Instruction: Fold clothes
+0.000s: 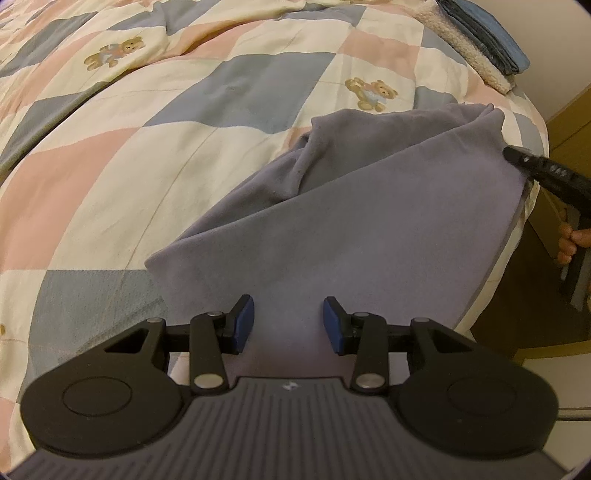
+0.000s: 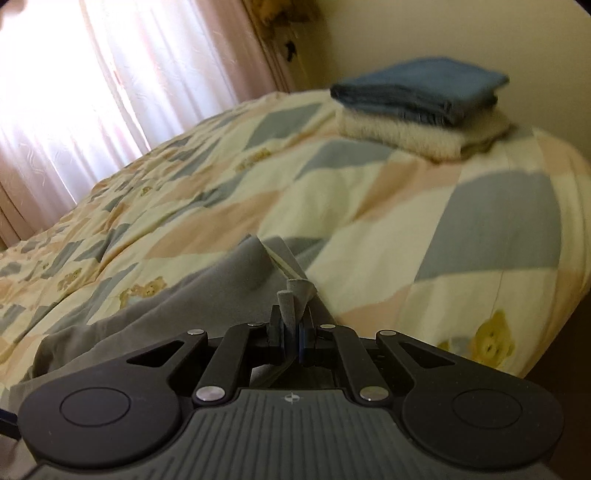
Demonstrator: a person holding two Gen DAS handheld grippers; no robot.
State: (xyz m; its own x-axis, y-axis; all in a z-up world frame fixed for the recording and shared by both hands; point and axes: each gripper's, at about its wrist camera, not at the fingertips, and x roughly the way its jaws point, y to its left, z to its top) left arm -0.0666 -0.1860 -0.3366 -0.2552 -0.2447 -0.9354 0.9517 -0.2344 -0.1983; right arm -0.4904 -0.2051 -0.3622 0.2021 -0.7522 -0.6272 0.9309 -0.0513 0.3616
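A soft grey-lilac fleece garment [image 1: 362, 221] lies part-folded near the corner of the bed, spread over a quilted bedspread [image 1: 155, 122] of cream, pink and grey-blue squares printed with small teddy bears. Its broad flat panel runs up from the near edge, and a rumpled fold bunches at its far left side.

The left gripper [image 1: 289, 325], black with blue pads, hangs just above the near part of the garment. Its jaws stand part-way apart with only flat cloth showing below them; the pads [image 1: 245, 321] press on nothing.

The right gripper [image 2: 291, 338] is at the garment's far right corner, by the bed's edge. In its own view the jaws stand narrow, with a pinched tuft of the grey fleece [image 2: 236, 288] rising between the pads. From the left view its black tip meets the cloth edge, and a few fingers [image 1: 574, 240] of the person's hand curl round its handle beyond the mattress side.

Well apart from the garment, at the far corner of the bed, sit 2 folded items in a stack: a blue folded cloth [image 2: 421, 88] on top of a cream fluffy one [image 2: 424, 134]. Behind the bed, pale pink curtains [image 2: 85, 92] glow with daylight, and a plain cream wall [image 2: 461, 33] stands beside them.
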